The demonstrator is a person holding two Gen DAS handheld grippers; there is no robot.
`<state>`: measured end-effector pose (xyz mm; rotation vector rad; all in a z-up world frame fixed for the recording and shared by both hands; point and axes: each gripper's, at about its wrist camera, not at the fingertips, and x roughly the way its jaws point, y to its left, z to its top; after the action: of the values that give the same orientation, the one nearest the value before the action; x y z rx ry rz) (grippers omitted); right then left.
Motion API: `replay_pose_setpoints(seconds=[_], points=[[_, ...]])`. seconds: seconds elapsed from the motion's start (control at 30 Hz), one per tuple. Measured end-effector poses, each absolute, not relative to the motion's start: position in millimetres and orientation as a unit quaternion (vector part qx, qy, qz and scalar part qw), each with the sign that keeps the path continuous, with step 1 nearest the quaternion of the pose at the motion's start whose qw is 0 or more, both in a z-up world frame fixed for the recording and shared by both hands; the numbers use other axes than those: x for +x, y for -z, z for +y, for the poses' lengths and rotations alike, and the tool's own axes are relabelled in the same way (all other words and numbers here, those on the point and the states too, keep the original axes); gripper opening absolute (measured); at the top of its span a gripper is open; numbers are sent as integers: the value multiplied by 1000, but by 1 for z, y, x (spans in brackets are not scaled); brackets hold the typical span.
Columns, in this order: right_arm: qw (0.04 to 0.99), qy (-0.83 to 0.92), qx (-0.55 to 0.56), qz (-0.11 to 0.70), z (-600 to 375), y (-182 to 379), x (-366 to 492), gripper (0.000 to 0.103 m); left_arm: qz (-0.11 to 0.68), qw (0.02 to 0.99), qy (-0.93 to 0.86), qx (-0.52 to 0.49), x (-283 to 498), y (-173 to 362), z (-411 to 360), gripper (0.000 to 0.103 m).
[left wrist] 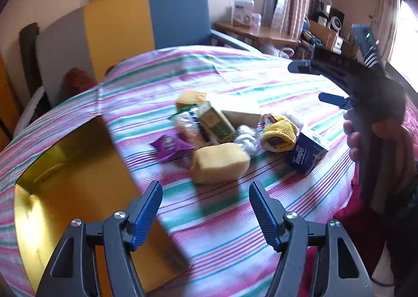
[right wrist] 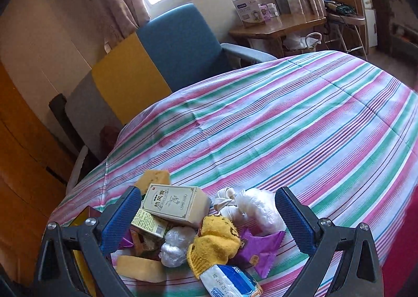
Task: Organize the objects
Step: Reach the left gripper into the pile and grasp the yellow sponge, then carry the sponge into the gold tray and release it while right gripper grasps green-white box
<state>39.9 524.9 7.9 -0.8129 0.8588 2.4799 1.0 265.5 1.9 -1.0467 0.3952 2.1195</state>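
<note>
The things to organize lay in one loose heap on a bed (right wrist: 300, 119) covered with a striped sheet of pink, green and white. The heap was near the edge of the bed closest to the person, and the far half of the sheet carried nothing that I could see.

The left claw (left wrist: 205, 204) stood wide open, with nothing between its blue pads (left wrist: 146, 214). It hung over the sheet just before a yellow sponge (left wrist: 219, 162), not touching it. To its left a box with a golden inside (left wrist: 68, 192) stood open on the bed; its side was covered with the same striped pattern.

The right claw (right wrist: 209, 221) was also wide open and held nothing. It hovered above the heap, and a hand (left wrist: 376, 140) gripped its dark handle (this showed only in the left view). Between its pads, lower down, I saw a pale carton with Chinese print (right wrist: 175, 204) lying on a smaller green box (right wrist: 149, 226). Beside them were a yellow knitted glove (right wrist: 214, 244), a purple sachet (right wrist: 258, 250), a knotted white cloth (right wrist: 227, 203), crumpled clear plastic (right wrist: 261, 208) and a blue tissue pack (left wrist: 305, 153). A second sponge (right wrist: 154, 179) lay at the far side of the heap.

Beyond the bed stood a blue armchair (right wrist: 180, 41), and a wooden side table (right wrist: 277, 26) under the window carried some small boxes.
</note>
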Motion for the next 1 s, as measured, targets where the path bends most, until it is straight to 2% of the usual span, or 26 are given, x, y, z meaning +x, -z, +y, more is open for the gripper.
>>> replay_pose_setpoints(seconds=[0.17,0.23,0.37,0.4,0.43,0.53,0.87,1.0], points=[[189,-884,-287,318,527,-6,41,103,164,360,-809,-435,-13,22,303,73],[186,-882,-288,324,529,-4,41,103,160,350,-807,-448,-22,31,311,81],[182,-876,-291,338,533,0,40,103,156,333,-809,-459,-37,46,326,80],[181,-876,-293,339,533,1,39,103,160,330,-807,-463,-39,49,329,75],[180,-875,-295,339,533,1,39,103,157,331,-805,-467,-41,52,329,61],[177,-876,-301,332,532,2,36,103,144,338,-813,-451,-35,45,321,58],[133,-896,-327,270,502,-1,21,101,101,347,-846,-391,-5,-6,234,59],[99,-905,-350,222,477,0,10,85,77,326,-857,-391,-6,-14,195,59]])
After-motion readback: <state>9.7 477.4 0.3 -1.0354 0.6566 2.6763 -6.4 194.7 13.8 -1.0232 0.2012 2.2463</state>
